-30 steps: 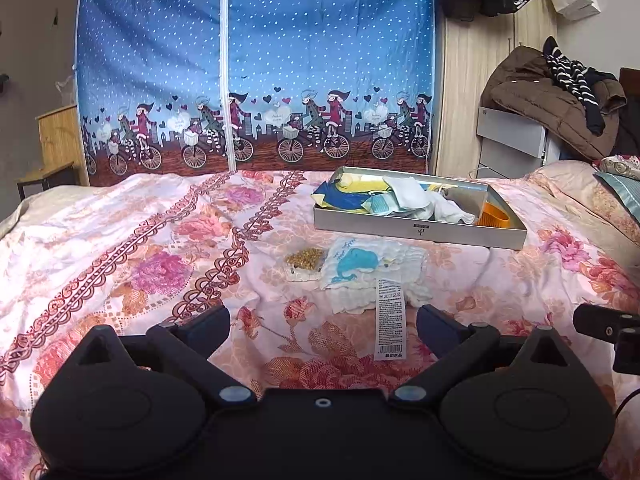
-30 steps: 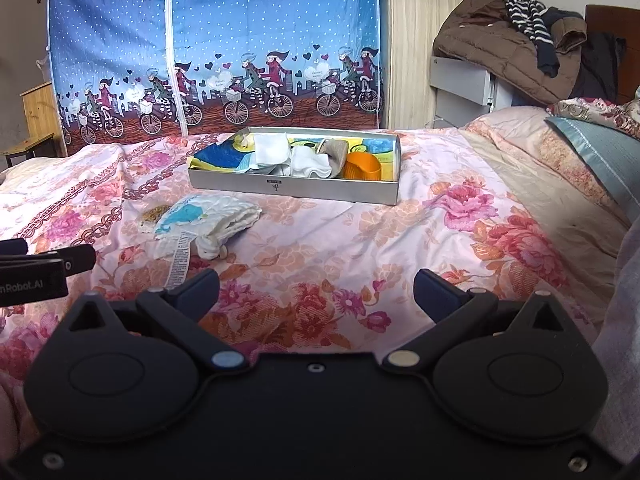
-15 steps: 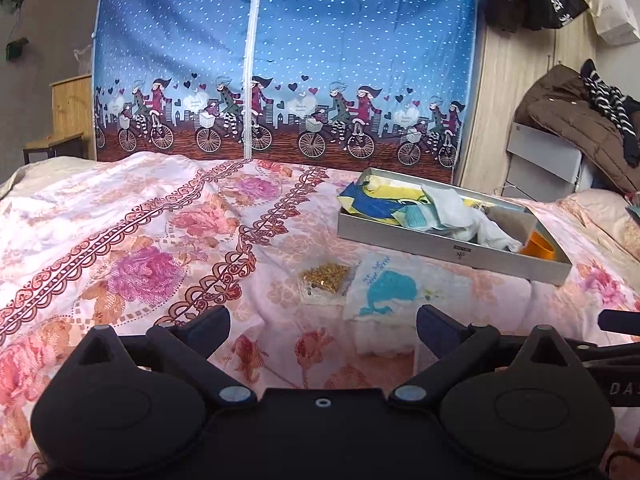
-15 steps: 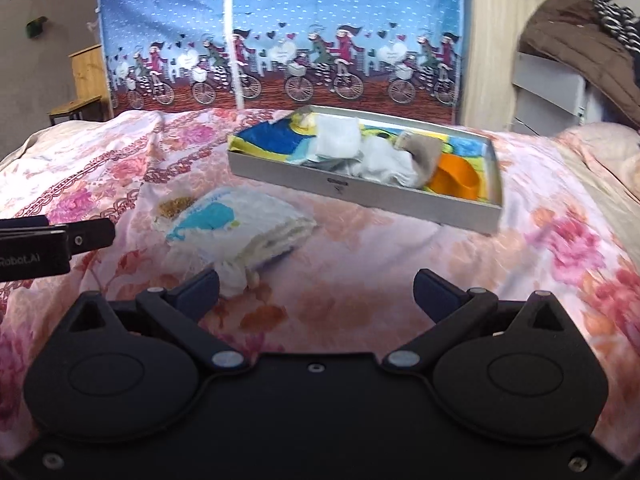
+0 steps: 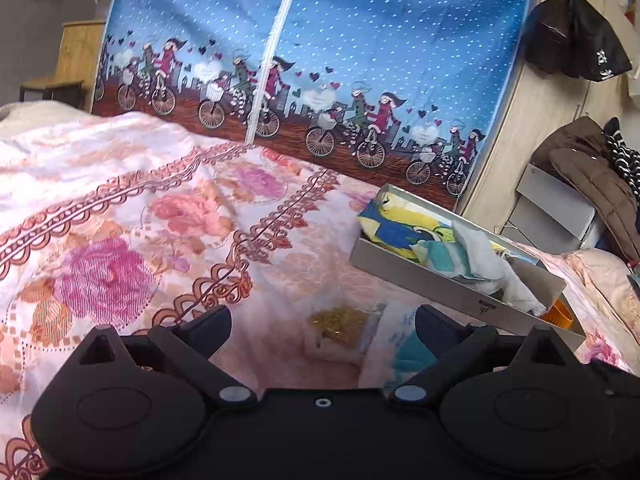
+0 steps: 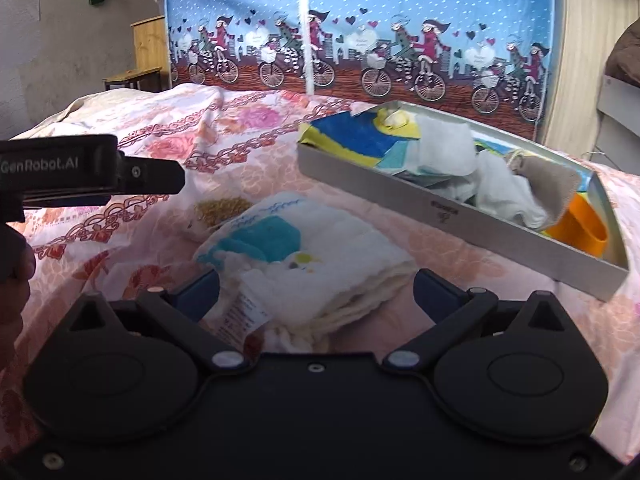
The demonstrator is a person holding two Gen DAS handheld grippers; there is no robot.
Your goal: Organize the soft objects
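Floral bedspread (image 6: 132,256) carries everything. Right gripper (image 6: 316,288) hangs with jaws apart, straddling the folded white cloth (image 6: 320,256) mid-bed; left gripper (image 5: 322,320) is also spread, empty, beside it. Grey tray (image 6: 452,216) of fabrics lies beyond, towards the far edge. Risk: layered folds may splay if only the top ply is pinched.

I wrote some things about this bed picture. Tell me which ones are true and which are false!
1. The folded white cloth with the teal whale lies on the bedspread, outside the grey tray. True.
2. The right gripper is shut on the cloth. False: it is open, a finger on each side of the cloth.
3. The tray is empty. False: it holds cloths and an orange cup.
4. The left gripper is open. True.
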